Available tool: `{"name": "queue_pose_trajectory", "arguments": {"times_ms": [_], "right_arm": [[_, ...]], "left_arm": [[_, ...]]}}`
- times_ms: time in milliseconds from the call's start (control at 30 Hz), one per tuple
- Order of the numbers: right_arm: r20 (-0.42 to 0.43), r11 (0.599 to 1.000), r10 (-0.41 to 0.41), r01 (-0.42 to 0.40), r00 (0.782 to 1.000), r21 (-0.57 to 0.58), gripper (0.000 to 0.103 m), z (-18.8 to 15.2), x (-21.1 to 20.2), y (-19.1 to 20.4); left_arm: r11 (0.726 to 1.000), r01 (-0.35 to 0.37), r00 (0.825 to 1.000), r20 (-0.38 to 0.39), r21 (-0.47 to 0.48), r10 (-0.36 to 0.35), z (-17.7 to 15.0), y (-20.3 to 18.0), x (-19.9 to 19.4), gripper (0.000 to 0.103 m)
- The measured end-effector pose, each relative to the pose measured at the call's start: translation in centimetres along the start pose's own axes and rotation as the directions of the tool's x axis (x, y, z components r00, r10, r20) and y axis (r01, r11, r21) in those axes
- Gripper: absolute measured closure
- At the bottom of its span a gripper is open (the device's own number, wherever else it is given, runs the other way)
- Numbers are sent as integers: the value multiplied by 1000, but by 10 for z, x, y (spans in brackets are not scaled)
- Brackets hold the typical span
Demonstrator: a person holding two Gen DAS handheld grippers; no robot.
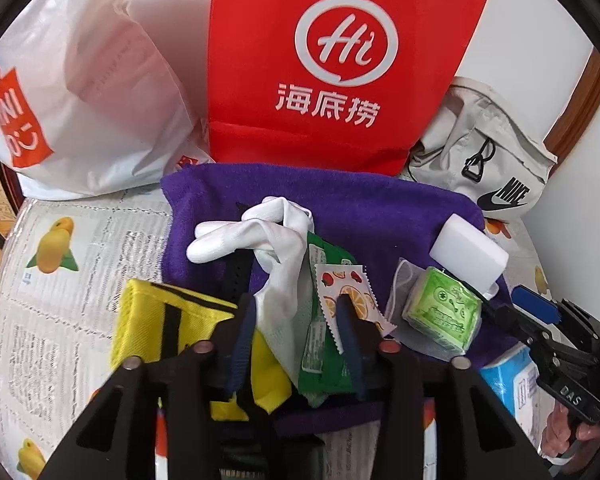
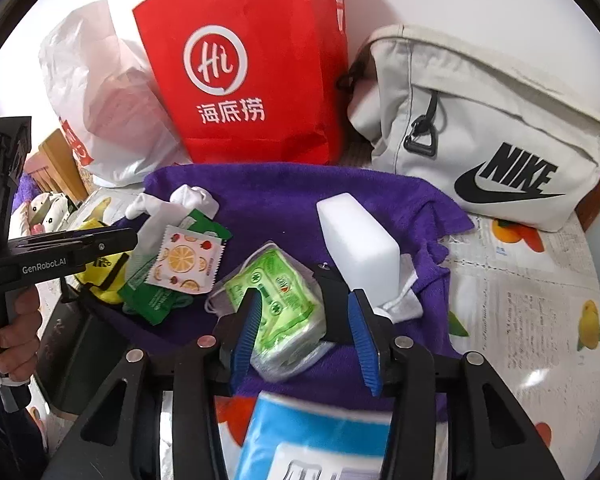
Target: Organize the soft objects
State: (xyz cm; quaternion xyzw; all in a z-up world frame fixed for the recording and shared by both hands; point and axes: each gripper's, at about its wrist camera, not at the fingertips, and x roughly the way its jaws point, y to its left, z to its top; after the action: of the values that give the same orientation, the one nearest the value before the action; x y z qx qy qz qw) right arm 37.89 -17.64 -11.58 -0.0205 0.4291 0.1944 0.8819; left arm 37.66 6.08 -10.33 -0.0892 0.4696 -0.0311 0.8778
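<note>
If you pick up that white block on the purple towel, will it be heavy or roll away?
Probably not heavy: the white block looks like a foam sponge, so likely light and squashy. Its flat sides and square edges suggest it won't roll. It stands tilted, leaning on crumpled white cloth, so a push might tip it onto the purple towel.

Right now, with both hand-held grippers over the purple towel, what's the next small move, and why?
Probably lift the right hand-held gripper straight up, clear of the green packet. Its jaws stand open with the packet lying loose between them on the purple towel, so it looks released. The left hand-held gripper is likewise open over the fruit-print sachet.
</note>
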Motion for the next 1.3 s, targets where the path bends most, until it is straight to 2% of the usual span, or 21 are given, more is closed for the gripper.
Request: {"name": "queue_pose_trajectory", "arguments": {"times_ms": [333, 433, 500, 600, 700, 767, 900, 1033, 1167, 1300], "right_arm": [[61, 998, -30, 27, 998, 64, 24, -18, -67, 12], [73, 994, -77, 71, 994, 82, 23, -28, -87, 17], [87, 993, -84, 76, 993, 94, 23, -37, -102, 23], [114, 993, -82, 71, 990, 92, 14, -49, -125, 32], [132, 993, -85, 73, 988, 93, 11, -63, -145, 43], [128, 990, -94, 79, 987, 117, 10, -72, -156, 47], [143, 984, -101, 78, 985, 160, 10, -91, -180, 53], [180, 978, -159, 129, 971, 167, 3, -111, -207, 61], [203, 976, -173, 141, 964, 163, 2, -133, -229, 70], [190, 969, -213, 183, 958, 164, 2, -152, -243, 75]], "left_arm": [[999, -30, 998, 50, 36, 28, -28, -8, -61, 45], [998, -38, 997, 71, 51, 34, -41, -13, -82, 40], [998, -40, 996, 84, 55, 35, -51, -16, -97, 34], [998, -23, 994, 113, 65, 16, -67, -21, -121, 29], [997, -23, 990, 140, 73, 12, -83, -27, -143, 25], [996, -28, 988, 154, 79, 16, -94, -31, -158, 23], [995, -56, 983, 182, 84, 40, -116, -37, -187, 13], [994, -78, 976, 207, 75, 61, -138, -42, -212, 9], [995, -75, 972, 227, 64, 58, -161, -47, -231, 8], [994, -86, 968, 241, 63, 69, -184, -53, -244, 8]]}}
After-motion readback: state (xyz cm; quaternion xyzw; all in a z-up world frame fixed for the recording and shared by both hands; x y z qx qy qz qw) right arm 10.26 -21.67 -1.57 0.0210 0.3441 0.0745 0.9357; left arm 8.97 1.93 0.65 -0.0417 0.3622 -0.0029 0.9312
